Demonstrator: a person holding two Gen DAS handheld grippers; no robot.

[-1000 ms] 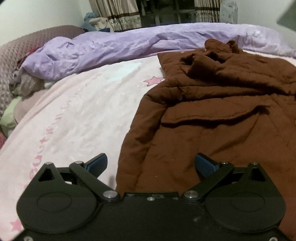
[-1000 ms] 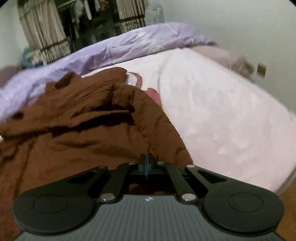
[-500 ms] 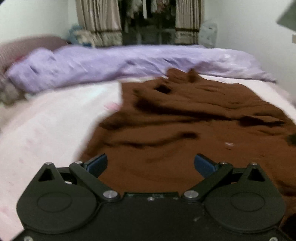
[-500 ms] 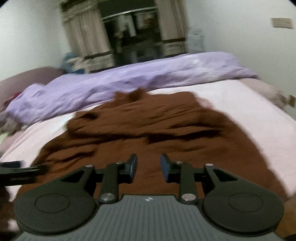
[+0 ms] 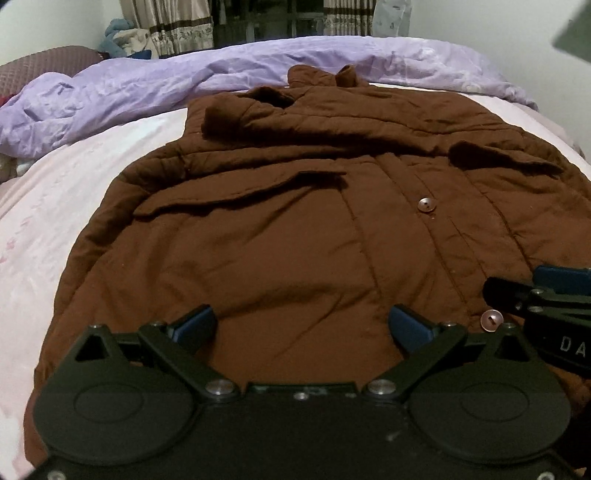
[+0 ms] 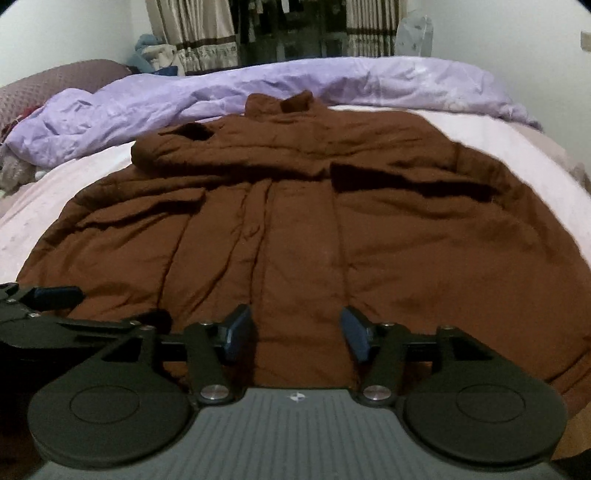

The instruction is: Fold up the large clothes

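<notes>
A large brown coat (image 5: pixel 280 229) lies spread flat on the pink bed (image 5: pixel 66 192), its collar at the far end against a rumpled purple duvet (image 5: pixel 147 88) and its hem at the near edge. Both sleeves are folded across the chest, and two pale buttons (image 5: pixel 426 204) show along the front placket. The left gripper (image 5: pixel 301 326) hovers over the near left part of the hem with its jaws spread wide and nothing between them. The right gripper (image 6: pixel 291 332) hangs just beside it over the near middle of the coat; its jaws have just been opening and stand apart, released, with only the fabric lying below them. Curtains (image 6: pixel 192 33) hang at the far wall.
</notes>
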